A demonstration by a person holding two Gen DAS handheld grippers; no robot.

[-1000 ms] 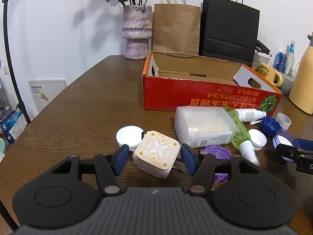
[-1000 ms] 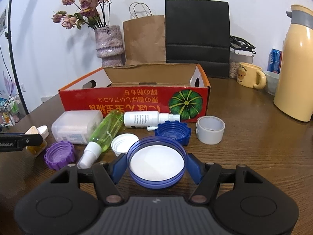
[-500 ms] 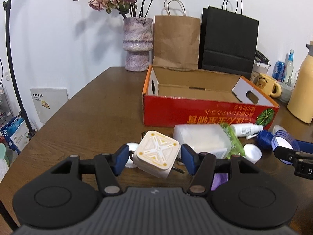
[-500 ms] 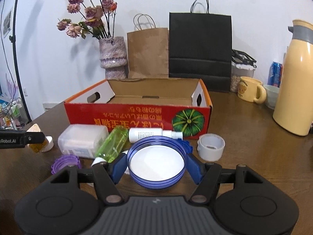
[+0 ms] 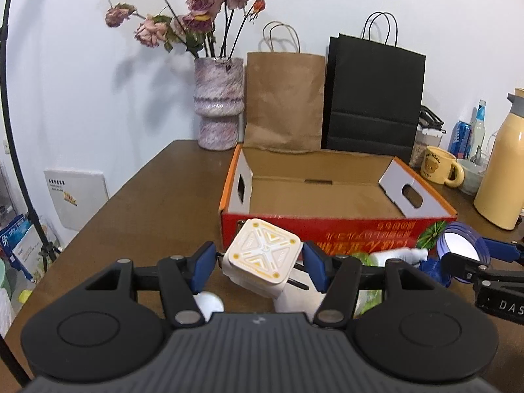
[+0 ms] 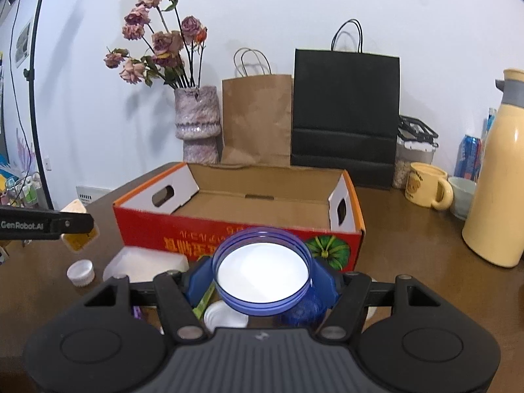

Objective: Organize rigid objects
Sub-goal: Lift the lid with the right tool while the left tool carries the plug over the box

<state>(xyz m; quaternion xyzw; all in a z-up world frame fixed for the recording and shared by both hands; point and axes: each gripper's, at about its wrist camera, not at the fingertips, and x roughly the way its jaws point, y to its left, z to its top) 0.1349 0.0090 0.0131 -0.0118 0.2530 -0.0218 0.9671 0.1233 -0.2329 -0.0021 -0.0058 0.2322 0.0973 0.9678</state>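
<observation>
While red box (image 6: 203,235) fronts both loads, bags (image 6: 345,114) behind

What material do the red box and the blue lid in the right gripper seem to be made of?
Red box: corrugated cardboard, it seems; brown matte inside, folded flaps with cut handle holes, printed red outside.
Blue lid: probably plastic; smooth, slightly glossy translucent blue rim with ridges, white inner disc.

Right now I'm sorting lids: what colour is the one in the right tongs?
Blue lid, white inside; right wrist view.

green bottle (image 6: 203,298) mostly hidden, box lettering (image 5: 353,240) blurred, perhaps illegible
</observation>
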